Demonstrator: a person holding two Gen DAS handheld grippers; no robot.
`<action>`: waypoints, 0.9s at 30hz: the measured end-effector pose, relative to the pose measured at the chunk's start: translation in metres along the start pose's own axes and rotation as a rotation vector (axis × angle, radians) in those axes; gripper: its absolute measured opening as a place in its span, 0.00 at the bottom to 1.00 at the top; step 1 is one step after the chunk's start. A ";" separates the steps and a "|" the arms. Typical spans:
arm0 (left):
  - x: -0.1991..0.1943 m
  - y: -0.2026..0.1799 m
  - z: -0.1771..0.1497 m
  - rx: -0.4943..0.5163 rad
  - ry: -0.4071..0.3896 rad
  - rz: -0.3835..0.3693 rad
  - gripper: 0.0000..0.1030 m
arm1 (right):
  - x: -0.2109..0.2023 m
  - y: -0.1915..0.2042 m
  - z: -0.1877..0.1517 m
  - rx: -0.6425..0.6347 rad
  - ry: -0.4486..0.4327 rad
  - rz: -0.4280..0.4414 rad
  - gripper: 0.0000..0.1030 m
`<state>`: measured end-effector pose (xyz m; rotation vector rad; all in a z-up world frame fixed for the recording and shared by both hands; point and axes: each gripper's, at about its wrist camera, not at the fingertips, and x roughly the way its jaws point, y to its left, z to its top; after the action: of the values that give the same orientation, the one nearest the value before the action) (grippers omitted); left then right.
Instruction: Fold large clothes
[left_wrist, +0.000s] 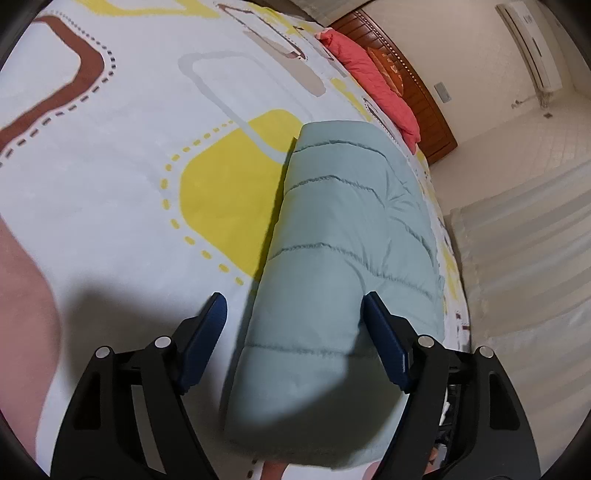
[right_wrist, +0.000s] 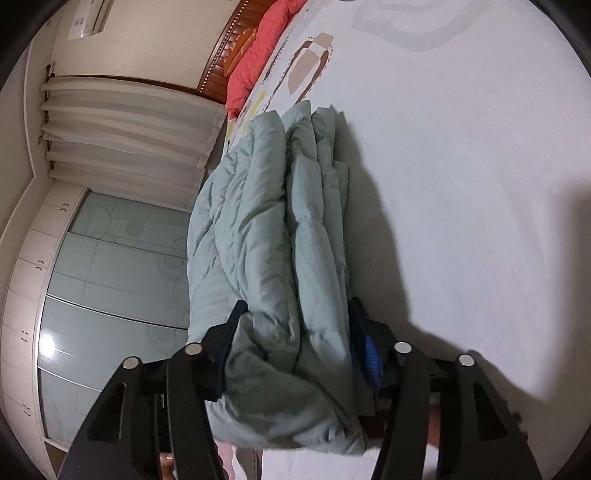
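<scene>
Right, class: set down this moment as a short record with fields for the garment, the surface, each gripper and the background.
garment: pale green quilted jacket, folded into a long thick bundle
surface: bed with a patterned sheet in white, yellow and brown
left gripper: open; the bundle's end lies between its blue pads, a gap showing beside one pad
right gripper: fingers on both sides of the bundle's layered end, fabric bulging between them
background: red pillow by a wooden headboard; white curtain; wall air conditioner
</scene>
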<state>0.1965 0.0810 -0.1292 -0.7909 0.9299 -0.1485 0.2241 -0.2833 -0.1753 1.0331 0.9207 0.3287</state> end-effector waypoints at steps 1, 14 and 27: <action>-0.003 0.000 -0.002 0.008 -0.003 0.006 0.74 | -0.002 0.000 -0.003 -0.004 -0.001 -0.002 0.55; -0.037 -0.005 -0.031 0.164 -0.067 0.133 0.76 | -0.030 0.003 -0.039 -0.041 -0.010 -0.028 0.58; -0.073 -0.028 -0.069 0.397 -0.180 0.334 0.89 | -0.056 0.053 -0.088 -0.340 -0.120 -0.390 0.67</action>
<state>0.1052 0.0557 -0.0858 -0.2708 0.8142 0.0309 0.1311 -0.2400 -0.1198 0.5395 0.8988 0.0888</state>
